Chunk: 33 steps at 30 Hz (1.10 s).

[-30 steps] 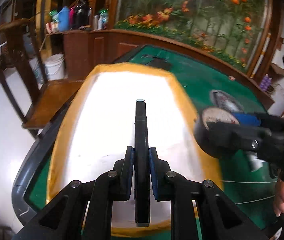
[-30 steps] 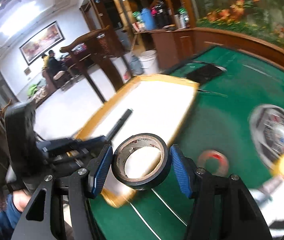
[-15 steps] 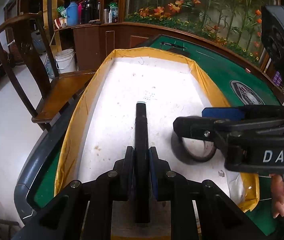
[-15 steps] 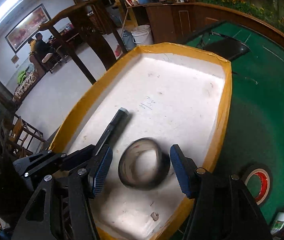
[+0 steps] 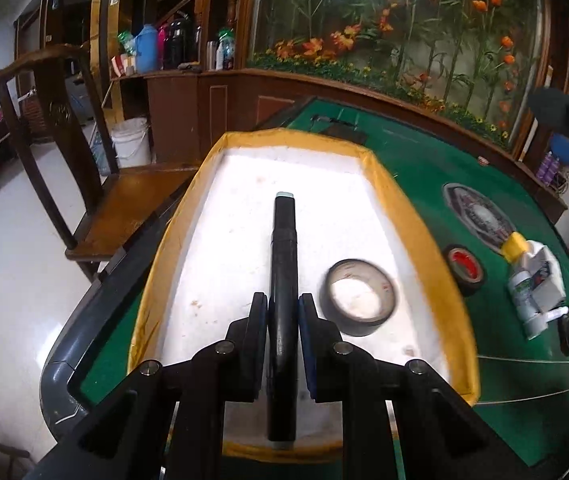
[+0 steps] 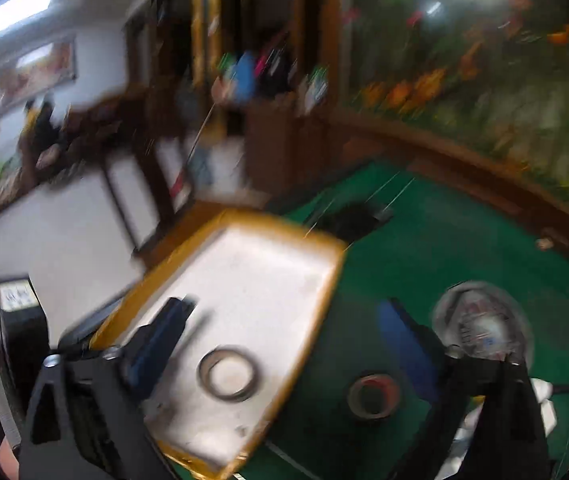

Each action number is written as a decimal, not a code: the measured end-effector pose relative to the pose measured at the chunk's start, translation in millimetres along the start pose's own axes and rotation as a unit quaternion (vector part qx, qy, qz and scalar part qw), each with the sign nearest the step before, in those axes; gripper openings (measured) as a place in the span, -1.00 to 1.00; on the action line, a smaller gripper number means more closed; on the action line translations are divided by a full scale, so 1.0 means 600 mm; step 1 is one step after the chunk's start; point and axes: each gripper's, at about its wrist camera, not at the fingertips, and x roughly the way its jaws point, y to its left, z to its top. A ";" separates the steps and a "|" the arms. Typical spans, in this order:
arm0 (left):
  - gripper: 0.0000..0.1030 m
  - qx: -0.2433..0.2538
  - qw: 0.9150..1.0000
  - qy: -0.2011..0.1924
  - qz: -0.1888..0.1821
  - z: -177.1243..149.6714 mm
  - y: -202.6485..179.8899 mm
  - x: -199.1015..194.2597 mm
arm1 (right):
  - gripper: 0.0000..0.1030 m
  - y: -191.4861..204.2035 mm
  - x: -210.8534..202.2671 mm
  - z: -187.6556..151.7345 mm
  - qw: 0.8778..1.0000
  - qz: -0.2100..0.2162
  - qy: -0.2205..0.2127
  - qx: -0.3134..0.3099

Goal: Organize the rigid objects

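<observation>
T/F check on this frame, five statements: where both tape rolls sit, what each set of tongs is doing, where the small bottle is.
1. The black tape roll lies inside the yellow-rimmed tray. True.
2. The left tongs are shut on the black marker. True.
3. The right tongs grip the black tape roll. False: their jaws have just been opening and stand wide, with the roll lying loose on the tray floor.
4. The red-cored tape roll is in the tray too. False: it sits on the green table, outside the tray's rim.
5. The small bottle with the yellow cap lies in the tray. False: it lies on the green table beyond the red-cored roll.
</observation>
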 end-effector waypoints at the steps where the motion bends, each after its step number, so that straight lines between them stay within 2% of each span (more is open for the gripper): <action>1: -0.69 0.002 1.000 -0.004 -0.004 0.001 -0.005 -0.005 | 0.92 -0.025 -0.014 -0.008 0.999 -0.008 -0.008 0.039; 4: -0.69 0.016 1.000 -0.011 -0.009 0.003 -0.027 -0.016 | 0.92 -0.088 -0.014 -0.036 0.992 -0.002 0.021 0.127; 5: -0.69 0.021 1.000 -0.012 -0.012 0.003 -0.035 -0.019 | 0.86 -0.105 -0.008 -0.047 0.990 0.004 0.037 0.134; 7: -0.69 0.033 0.999 -0.013 -0.014 0.000 -0.050 -0.026 | 0.80 -0.121 -0.008 -0.063 0.991 0.003 0.041 0.127; 10: -0.69 0.048 0.999 -0.010 -0.020 -0.002 -0.070 -0.027 | 0.80 -0.158 -0.026 -0.093 0.989 0.048 0.013 0.136; 14: -0.68 0.056 0.998 0.003 -0.012 -0.003 -0.086 -0.017 | 0.80 -0.201 -0.038 -0.106 0.990 0.021 0.028 0.137; 15: -0.58 0.055 0.998 0.006 -0.011 -0.003 -0.088 -0.016 | 0.80 -0.207 -0.045 -0.107 0.991 0.016 0.024 0.131; 17: -0.24 0.054 0.998 0.009 -0.011 -0.003 -0.092 -0.016 | 0.80 -0.223 -0.064 -0.110 0.993 -0.001 0.013 0.117; 18: -0.01 0.056 0.998 0.006 -0.012 -0.002 -0.095 -0.018 | 0.80 -0.230 -0.072 -0.112 0.994 -0.001 0.009 0.108; 19: 0.13 0.059 0.998 0.003 -0.012 -0.002 -0.101 -0.021 | 0.80 -0.242 -0.080 -0.116 0.995 0.000 0.004 0.099; 21: 0.23 0.070 0.997 -0.002 -0.018 0.003 -0.119 -0.029 | 0.80 -0.268 -0.095 -0.127 0.996 -0.011 -0.008 0.092; 24: 0.61 0.079 0.996 0.004 -0.044 0.015 -0.147 -0.029 | 0.79 -0.330 -0.110 -0.145 0.993 -0.024 -0.015 0.114; 25: 0.68 0.085 0.995 0.008 -0.054 0.020 -0.162 -0.026 | 0.79 -0.358 -0.117 -0.153 0.991 -0.028 -0.012 0.131; 28: 0.71 0.111 0.989 0.028 -0.095 0.034 -0.219 -0.002 | 0.79 -0.419 -0.143 -0.182 0.985 -0.049 -0.014 0.167; 31: 0.71 0.148 0.985 0.058 -0.074 0.049 -0.277 0.043 | 0.79 -0.465 -0.173 -0.211 0.979 -0.068 -0.018 0.190; 33: 0.71 0.155 0.984 0.069 -0.058 0.056 -0.294 0.070 | 0.79 -0.481 -0.189 -0.226 0.977 -0.079 -0.026 0.197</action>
